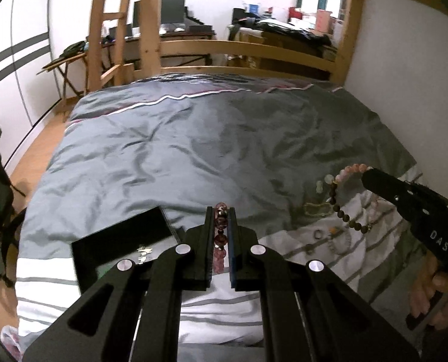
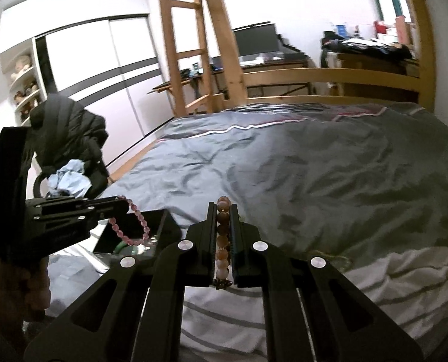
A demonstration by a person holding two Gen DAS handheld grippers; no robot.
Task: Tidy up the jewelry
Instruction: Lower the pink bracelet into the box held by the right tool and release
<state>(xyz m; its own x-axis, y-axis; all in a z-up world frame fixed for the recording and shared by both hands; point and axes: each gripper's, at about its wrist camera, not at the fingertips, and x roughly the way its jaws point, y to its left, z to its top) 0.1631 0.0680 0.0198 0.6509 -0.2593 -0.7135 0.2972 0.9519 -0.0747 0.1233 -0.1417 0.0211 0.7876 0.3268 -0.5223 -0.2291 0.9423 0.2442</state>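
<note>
Holding tight, the left claw (image 1: 220, 211) is clamped on a pink bead bracelet (image 2: 130, 226), which hangs down in a loop just above the black box (image 1: 124, 241) lying on the bed (image 1: 193, 138) to the claw's left. The right claw (image 2: 223, 208) is clamped on a brown and peach bead bracelet (image 2: 223, 235), held up over the gray blanket. More small jewelry (image 1: 323, 241) lies on the striped sheet between the two claws.
</note>
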